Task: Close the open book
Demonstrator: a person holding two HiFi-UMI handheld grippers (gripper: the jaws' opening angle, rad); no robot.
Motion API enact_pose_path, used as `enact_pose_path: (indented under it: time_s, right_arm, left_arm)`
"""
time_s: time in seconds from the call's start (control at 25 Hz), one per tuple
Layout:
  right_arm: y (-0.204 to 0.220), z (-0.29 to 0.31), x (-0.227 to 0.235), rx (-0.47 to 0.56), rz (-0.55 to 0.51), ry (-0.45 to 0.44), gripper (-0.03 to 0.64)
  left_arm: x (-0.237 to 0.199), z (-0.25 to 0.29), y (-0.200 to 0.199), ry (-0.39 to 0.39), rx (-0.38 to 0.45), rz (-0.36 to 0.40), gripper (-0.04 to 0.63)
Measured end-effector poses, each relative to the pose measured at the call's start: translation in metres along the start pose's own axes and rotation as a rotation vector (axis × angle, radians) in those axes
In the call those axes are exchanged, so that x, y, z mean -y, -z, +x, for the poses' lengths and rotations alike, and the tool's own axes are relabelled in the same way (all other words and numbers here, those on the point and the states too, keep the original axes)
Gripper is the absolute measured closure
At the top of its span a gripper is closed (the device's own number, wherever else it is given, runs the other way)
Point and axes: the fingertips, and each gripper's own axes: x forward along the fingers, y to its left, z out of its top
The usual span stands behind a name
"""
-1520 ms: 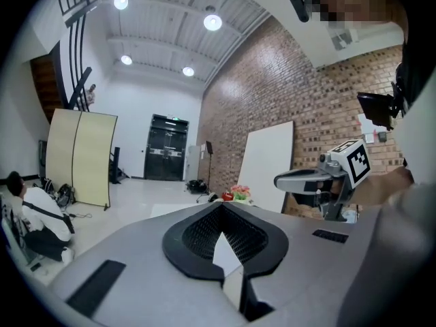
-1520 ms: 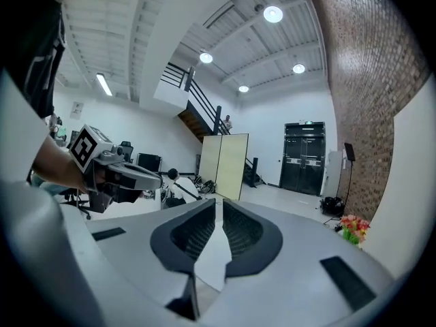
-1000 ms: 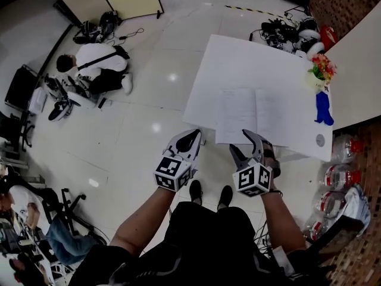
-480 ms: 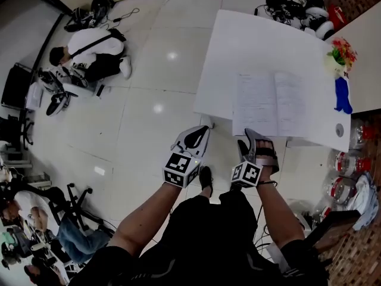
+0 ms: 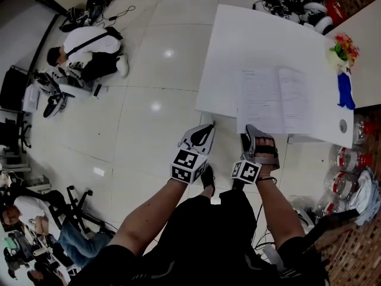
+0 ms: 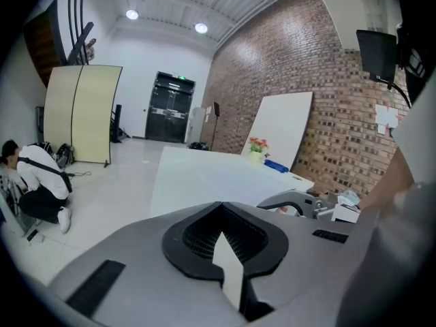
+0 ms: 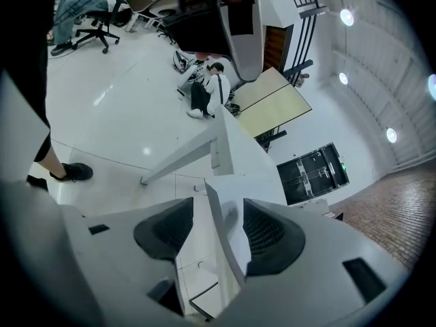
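Table (image 5: 238,40): white, filling the upper right of the head view.
Arms: both bare forearms extend up from bottom centre, side by side, with the grippers pointing at the table's near edge.
Open book (image 5: 277,100): lies flat, pages up, at the table's near edge, right of centre.
Right gripper (image 5: 257,134): at the book's near edge; jaws spread, a white edge standing between them.
Left gripper (image 5: 206,130): left of the book, just below the table's corner; jaws pressed together, nothing held.
Flowers (image 5: 340,47): far right, beyond the book.
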Motion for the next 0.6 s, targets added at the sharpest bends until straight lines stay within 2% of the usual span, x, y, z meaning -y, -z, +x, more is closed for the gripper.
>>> enact_pose_path:
  time_s: [0.16,0.24,0.32,0.44,0.6]
  right_arm:
    - [0.001,0.005,0.003,-0.010,-0.002,0.039,0.412]
    - [-0.002,0.005,0.014,0.003,0.055,0.066,0.518]
    - [-0.003,0.002,0.024,0.016,0.132,0.066,0.566]
    - [-0.001,-0.007,0.040,0.024,0.251,0.063,0.581]
    - [0.000,-0.024,0.071,0.042,0.370,0.069,0.583]
  left_arm:
    - [-0.001,0.002,0.007,0.002,-0.015,0.003,0.600]
    - [-0.003,0.000,0.007,-0.004,-0.019,0.007,0.600]
    - [-0.003,-0.003,0.006,-0.012,-0.021,0.007,0.600]
    - [-0.002,-0.006,-0.001,-0.020,-0.010,-0.005,0.600]
    - [0.006,-0.005,-0.030,-0.008,0.036,-0.002,0.600]
